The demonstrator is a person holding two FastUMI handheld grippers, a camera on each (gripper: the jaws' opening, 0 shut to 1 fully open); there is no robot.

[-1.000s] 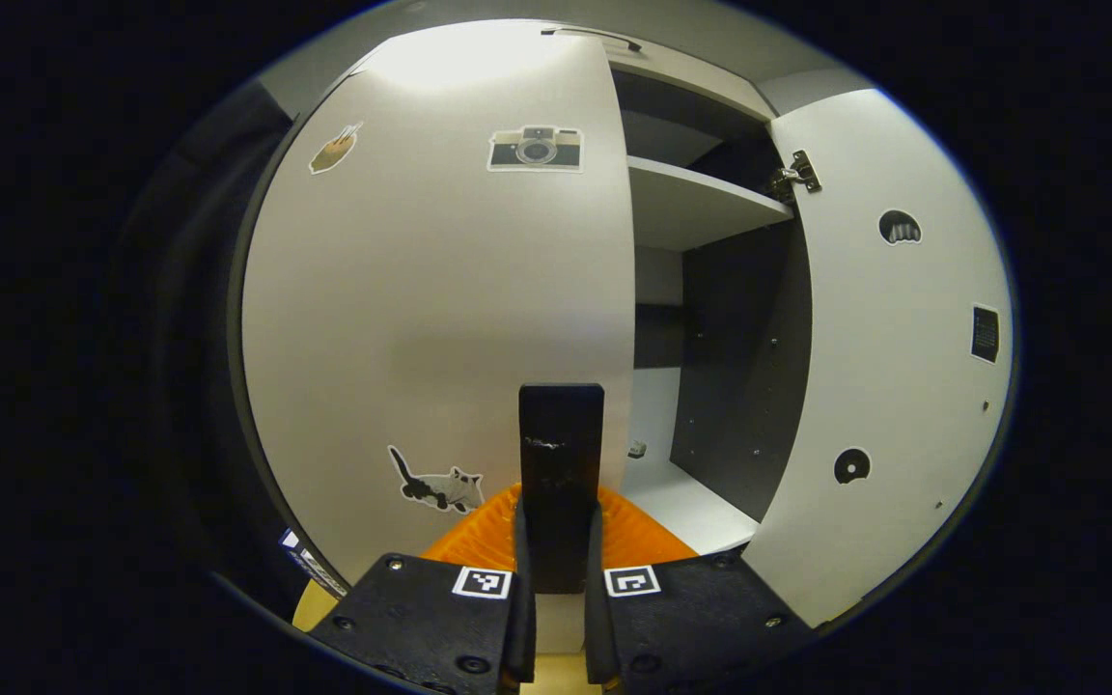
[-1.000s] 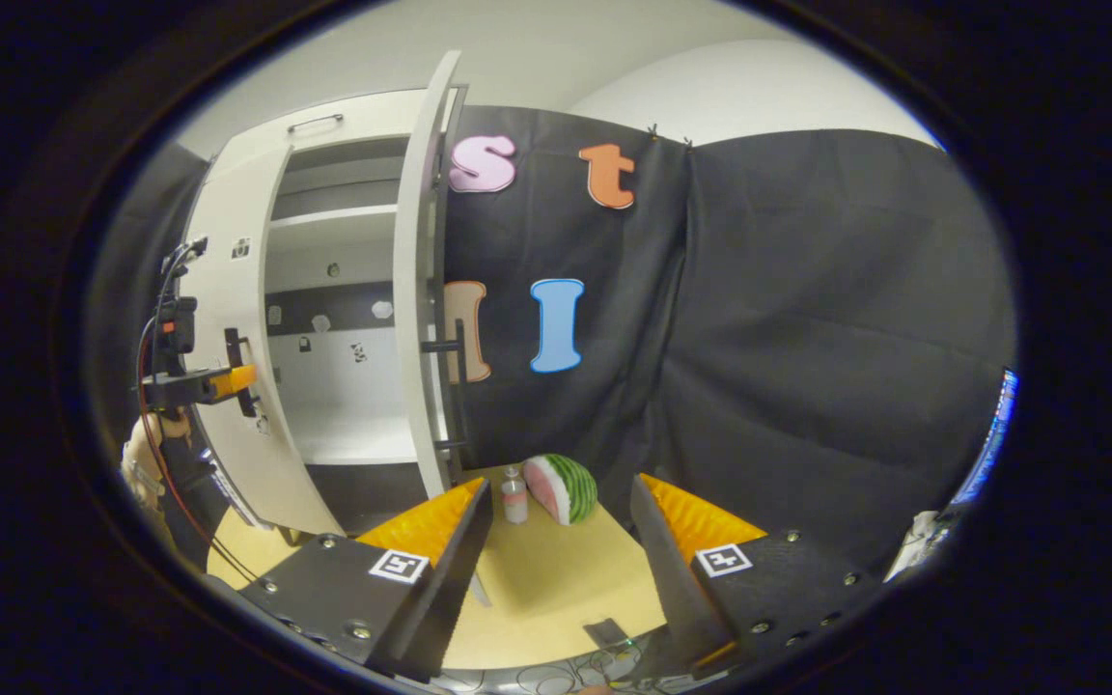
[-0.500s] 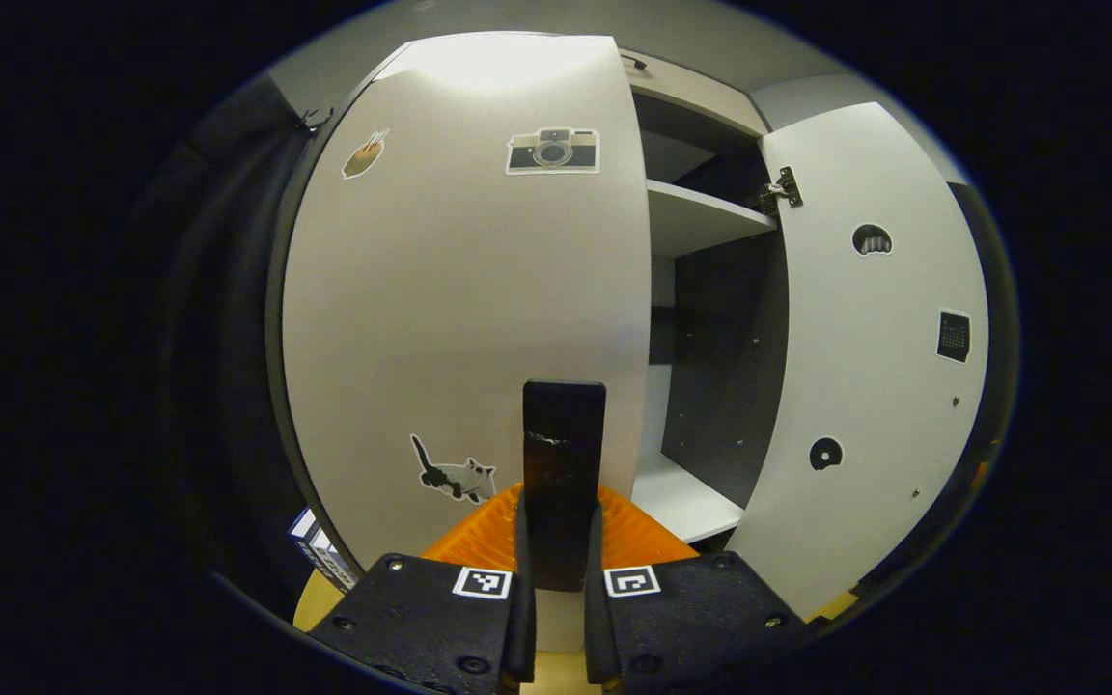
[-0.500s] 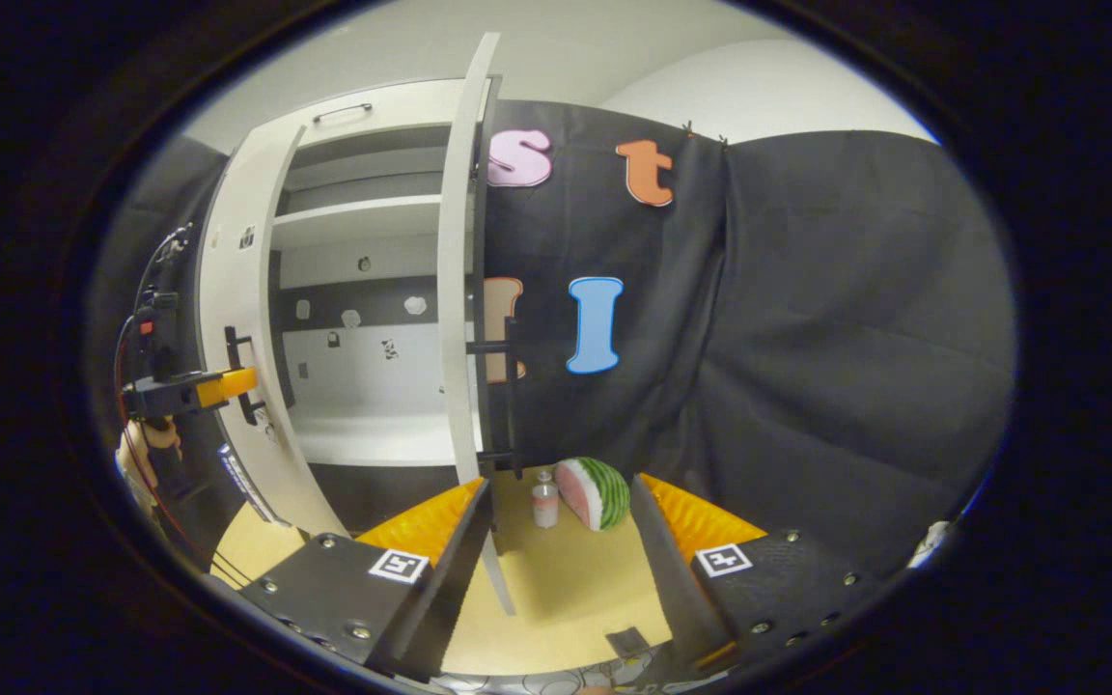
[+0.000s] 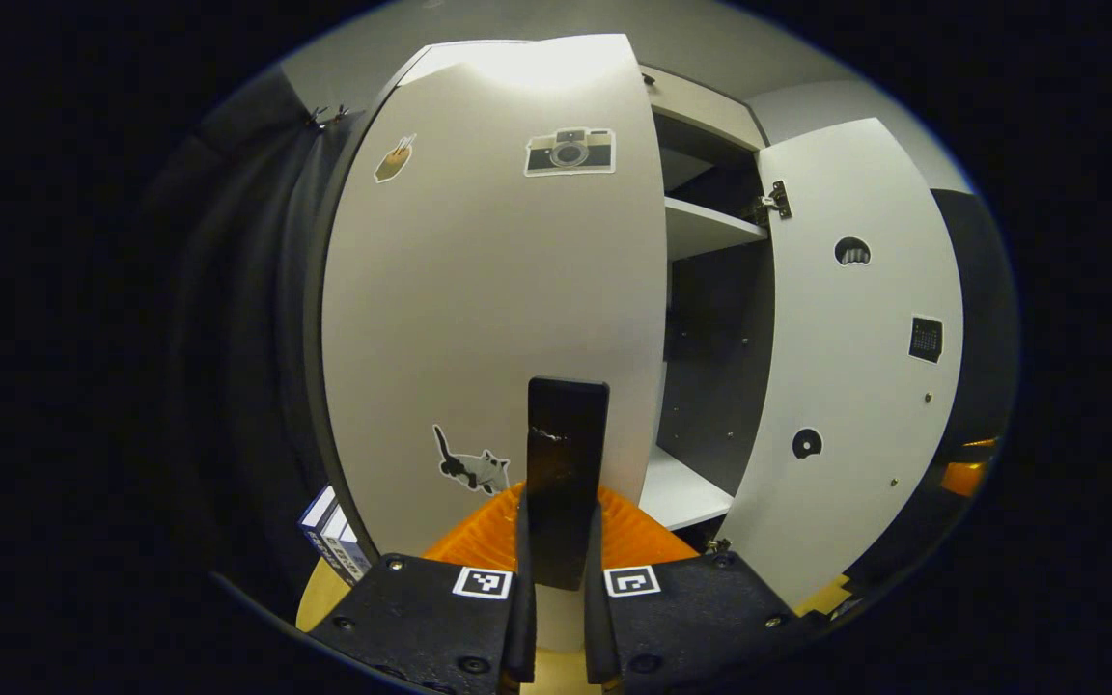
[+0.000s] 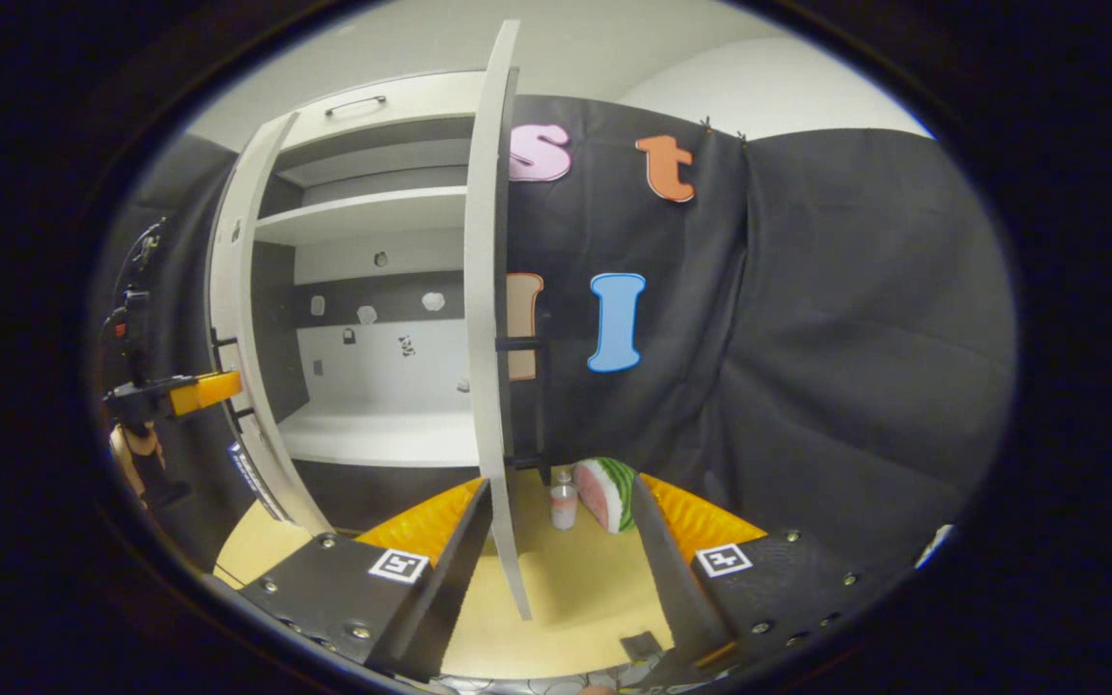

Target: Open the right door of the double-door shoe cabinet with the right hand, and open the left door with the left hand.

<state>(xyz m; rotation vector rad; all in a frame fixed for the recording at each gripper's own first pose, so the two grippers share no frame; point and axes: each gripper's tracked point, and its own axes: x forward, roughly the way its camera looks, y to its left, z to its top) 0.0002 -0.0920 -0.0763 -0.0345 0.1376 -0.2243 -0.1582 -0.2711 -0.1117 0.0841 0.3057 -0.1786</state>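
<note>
The shoe cabinet stands against the black booth wall, white outside with a dark inner band and white shelves. Its right door stands edge-on in the right gripper view, swung fully out, its black handle on the far face. The left door is partly open; in the left gripper view its outer face fills the middle, carrying a camera sticker, a cat sticker and a small brown sticker. No writing on them can be read.

The left gripper has its jaws clamped on the left door's black handle. The right gripper has its jaws spread wide with nothing between them, and the bottom edge of the right door hangs in front of the gap.

On the tan table behind that door sit a watermelon slice and a small bottle just beside it. Some boxes lean by the cabinet's left foot.

Compared with a second ago, the left door has swung further out, narrowing the visible slice of interior in the left gripper view, and the right gripper view has drifted left so more of the cabinet's inside shows.
</note>
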